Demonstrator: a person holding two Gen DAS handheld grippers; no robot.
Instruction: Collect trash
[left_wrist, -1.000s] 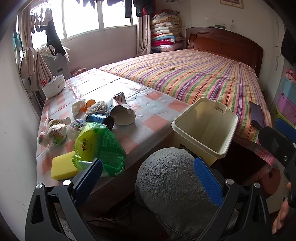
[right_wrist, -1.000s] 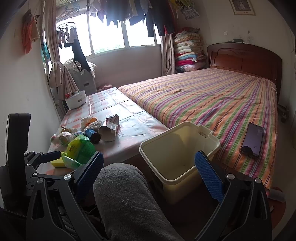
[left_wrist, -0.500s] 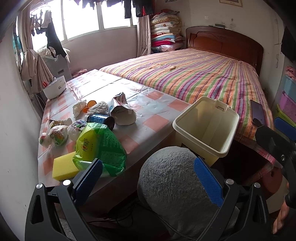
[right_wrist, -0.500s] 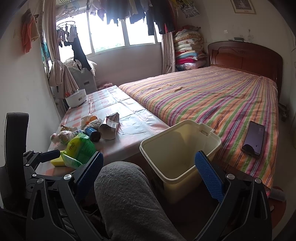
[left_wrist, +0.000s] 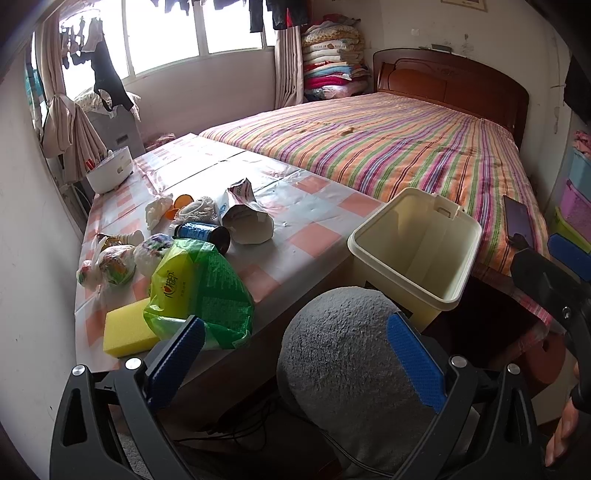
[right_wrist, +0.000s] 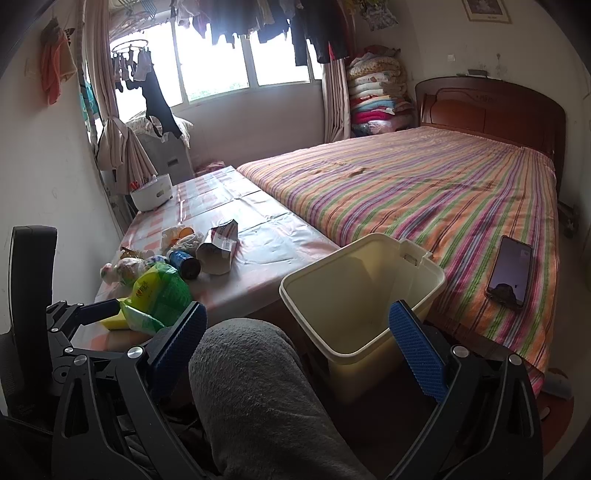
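Observation:
Trash lies on a checked table (left_wrist: 314, 236): a green plastic bag (left_wrist: 199, 291), a yellow sponge (left_wrist: 125, 328), a blue can (left_wrist: 203, 232), a torn paper bag (left_wrist: 247, 218) and several small wrapped bundles (left_wrist: 110, 262). An empty cream bin (left_wrist: 413, 251) stands on the floor between table and bed; it also shows in the right wrist view (right_wrist: 362, 295). My left gripper (left_wrist: 295, 358) is open and empty, low in front of the table's near edge. My right gripper (right_wrist: 295, 343) is open and empty, just before the bin.
A grey-trousered knee (left_wrist: 351, 362) fills the space between the left gripper's fingers. A striped bed (right_wrist: 424, 192) with a phone (right_wrist: 509, 273) on it lies to the right. A white bowl (left_wrist: 110, 173) stands at the table's far end. The wall is close on the left.
Both views have shifted only slightly; the left gripper has drifted a little. Nothing was taken hold of or let go.

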